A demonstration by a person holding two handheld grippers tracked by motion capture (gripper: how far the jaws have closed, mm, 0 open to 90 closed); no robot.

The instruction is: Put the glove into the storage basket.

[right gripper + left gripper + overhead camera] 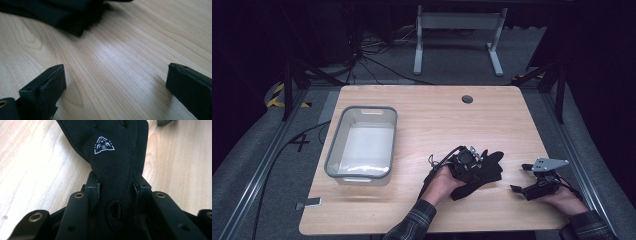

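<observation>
Both grippers worked near the front edge of the table (422,105). Nearest the person, the right gripper (523,178) rested low over the wood at the table's right front, its 2 jaws spread wide with bare tabletop between them; in the right gripper view the 2 pads (53,81) stood far apart and touched nothing, with a dark edge of the glove lying farther off at the top left. Just to its left, the left gripper (117,185) was clamped on a black glove (113,157): the left gripper view showed the 2 jaws pressing in on either side of the glove's narrow cuff end, the fabric bunched between them, a white 3-cornered logo (103,145) on the cloth just beyond. From above, the glove lay on the wood right of centre, its fingers pointing toward the right gripper. Farther away, at the table's left, stood a grey-rimmed clear plastic bin (335,142), well apart from both grippers.
</observation>
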